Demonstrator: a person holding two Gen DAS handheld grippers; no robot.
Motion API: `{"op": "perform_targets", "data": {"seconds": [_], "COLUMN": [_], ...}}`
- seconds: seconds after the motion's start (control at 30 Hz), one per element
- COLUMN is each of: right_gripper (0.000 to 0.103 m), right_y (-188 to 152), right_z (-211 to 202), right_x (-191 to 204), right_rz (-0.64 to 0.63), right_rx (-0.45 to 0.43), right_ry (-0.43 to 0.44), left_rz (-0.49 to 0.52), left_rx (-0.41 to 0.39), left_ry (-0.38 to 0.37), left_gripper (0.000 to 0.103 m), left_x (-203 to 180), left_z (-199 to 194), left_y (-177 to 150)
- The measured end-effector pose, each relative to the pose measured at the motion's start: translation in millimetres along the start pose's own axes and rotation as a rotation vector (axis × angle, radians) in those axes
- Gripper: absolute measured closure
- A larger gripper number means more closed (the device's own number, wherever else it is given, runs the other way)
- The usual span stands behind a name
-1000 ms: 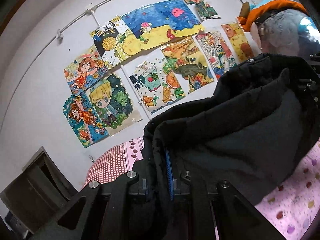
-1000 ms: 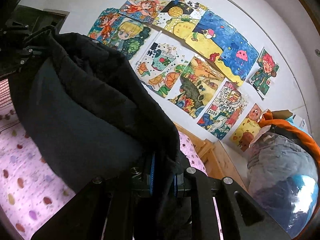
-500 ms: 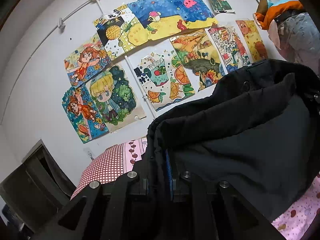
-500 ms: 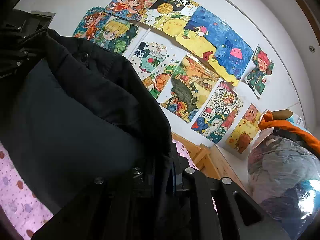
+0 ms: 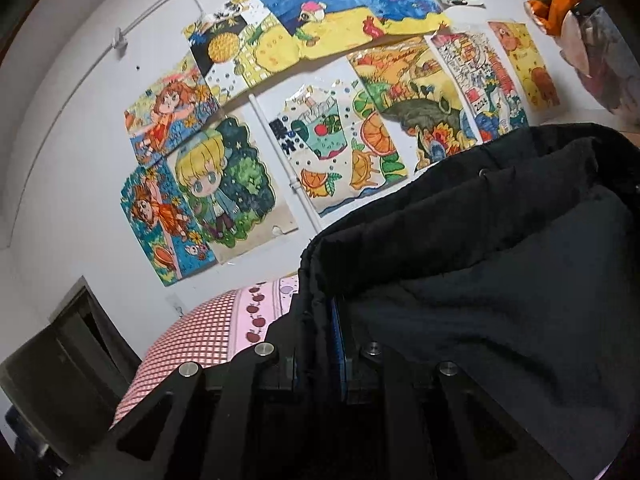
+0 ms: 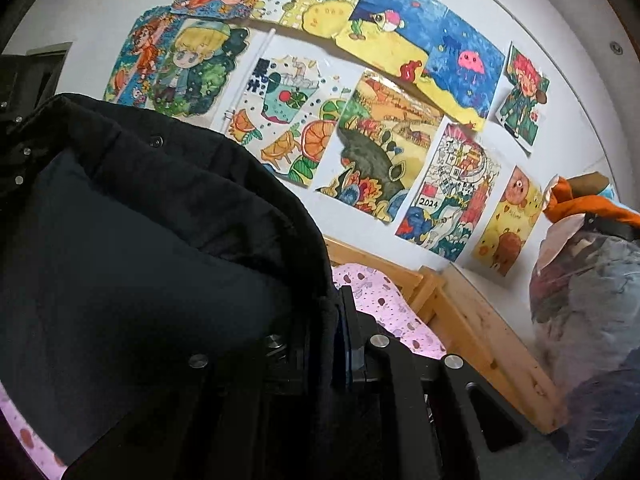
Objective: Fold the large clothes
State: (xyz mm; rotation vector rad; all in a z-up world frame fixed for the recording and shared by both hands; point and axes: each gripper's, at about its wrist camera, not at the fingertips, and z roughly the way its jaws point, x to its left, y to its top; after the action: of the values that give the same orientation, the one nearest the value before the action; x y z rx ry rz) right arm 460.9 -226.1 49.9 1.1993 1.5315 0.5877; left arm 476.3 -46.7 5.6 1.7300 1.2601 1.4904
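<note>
Grippers — left gripper (image 5: 320, 344), right gripper (image 6: 340, 344) — pinch one black coat (image 5: 500, 272).

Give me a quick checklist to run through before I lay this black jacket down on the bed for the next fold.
1. Left gripper clamped on the black jacket: ok, fabric sits between the fingers.
2. Right gripper clamped on the jacket: ok, the edge is pinched.
3. Jacket lifted off the pink bedsheet: ok, it hangs between both grippers.
4. Top edge stretched flat: not ok, it sags and bunches in the middle.
5. Landing spot on the bed free: cannot tell, the jacket hides most of it.
6. Bagged clothes to the right kept apart: ok, clear gap.
</note>
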Motion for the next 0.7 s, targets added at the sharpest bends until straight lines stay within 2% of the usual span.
{"op": "perform_targets", "data": {"seconds": [0.3, 0.43, 0.57, 0.6, 0.63, 0.67, 0.7], "right_gripper": [0.093, 0.092, 0.089, 0.087, 0.08, 0.064, 0.053], "right_y": [-22.9, -33.1, -36.0, -35.8, -35.3, -35.3, -35.0], "right_z": [54.1, 70.2, 73.7, 72.3, 70.1, 66.3, 64.5], "right_x": [17.4, 24.0, 23.1, 21.4, 19.2, 16.0, 13.2], "right_rz": [0.005, 0.013, 0.018, 0.017, 0.015, 0.017, 0.023], "right_rx": [0.065, 0.097, 0.111, 0.103, 0.092, 0.076, 0.064], "right_ry": [0.028, 0.054, 0.093, 0.1, 0.103, 0.108, 0.115], "left_rz": [-0.027, -0.093, -0.151, -0.162, -0.175, -0.199, -0.223], "left_rx": [0.085, 0.142, 0.129, 0.127, 0.123, 0.112, 0.093], "left_ry": [-0.02, -0.078, -0.134, -0.143, -0.155, -0.167, -0.164], "left_gripper": [0.09, 0.088, 0.084, 0.081, 0.069, 0.057, 0.023], "left_x": [-21.5, -19.9, -11.1, -9.2, -6.3, -1.6, 3.0], "left_z": [49.2, 65.4, 66.7, 66.3, 65.5, 62.6, 58.7], "left_y": [-10.7, -13.4, -17.9, -18.8, -19.3, -19.1, -18.5]}}
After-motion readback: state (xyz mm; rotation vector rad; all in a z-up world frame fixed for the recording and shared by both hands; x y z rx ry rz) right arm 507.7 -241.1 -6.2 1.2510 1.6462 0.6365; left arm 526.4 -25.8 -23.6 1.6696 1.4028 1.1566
